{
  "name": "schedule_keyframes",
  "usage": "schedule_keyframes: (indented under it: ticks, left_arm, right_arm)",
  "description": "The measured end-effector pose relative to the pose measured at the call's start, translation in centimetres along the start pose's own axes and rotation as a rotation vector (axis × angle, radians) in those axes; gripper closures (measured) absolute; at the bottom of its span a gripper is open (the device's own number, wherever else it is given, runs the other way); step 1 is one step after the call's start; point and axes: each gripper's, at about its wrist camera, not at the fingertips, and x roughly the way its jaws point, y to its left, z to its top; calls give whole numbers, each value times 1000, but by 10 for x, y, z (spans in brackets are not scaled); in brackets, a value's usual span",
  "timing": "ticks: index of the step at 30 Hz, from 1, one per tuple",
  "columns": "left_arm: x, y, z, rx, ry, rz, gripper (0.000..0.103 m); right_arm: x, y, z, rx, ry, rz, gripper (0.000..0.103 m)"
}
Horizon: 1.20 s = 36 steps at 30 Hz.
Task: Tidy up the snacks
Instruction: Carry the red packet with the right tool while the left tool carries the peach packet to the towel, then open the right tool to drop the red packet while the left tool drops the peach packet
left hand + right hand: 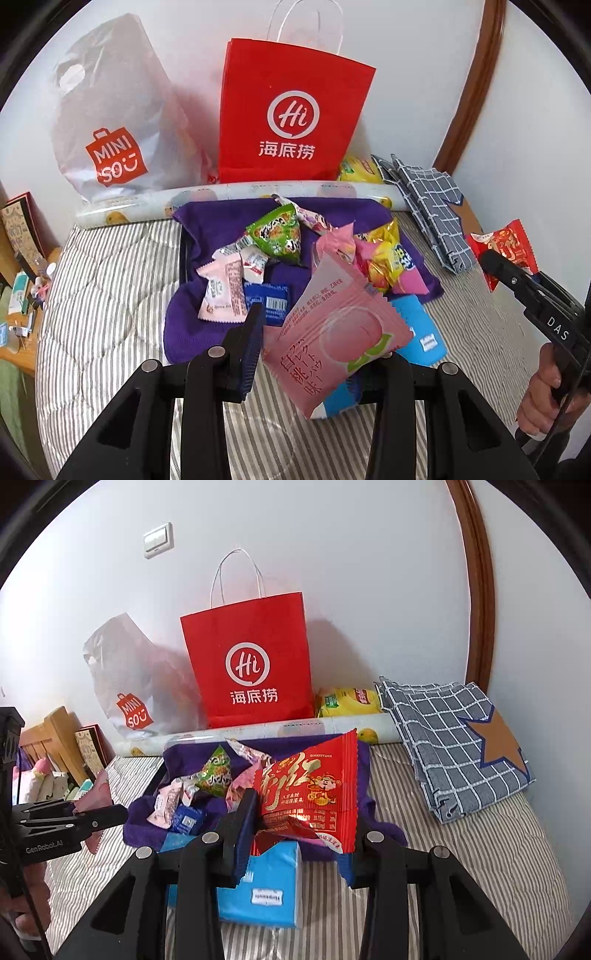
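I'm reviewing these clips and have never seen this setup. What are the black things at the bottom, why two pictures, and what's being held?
No robot here: a person holds two handheld grippers, each carrying a fisheye camera looking along its jaws. One picture comes from the left gripper, the other from the right gripper. The left one is shut on a pink peach snack packet; the right one is shut on a red snack packet. Below, a striped bed cover carries a purple cloth piled with small snacks. A red paper bag and white Miniso bag stand behind against the wall.
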Motion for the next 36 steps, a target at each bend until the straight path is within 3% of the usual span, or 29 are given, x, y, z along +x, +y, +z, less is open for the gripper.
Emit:
schedule_keyframes:
  ticks: [15, 36]
  left_arm:
    - [18, 9, 36, -4, -2, 5, 64]
    - [57, 35, 64, -27, 33, 31, 64]
  right_arm:
    - [31, 4, 30, -6, -9, 20, 67]
    - [82, 6, 54, -34, 18, 11, 67]
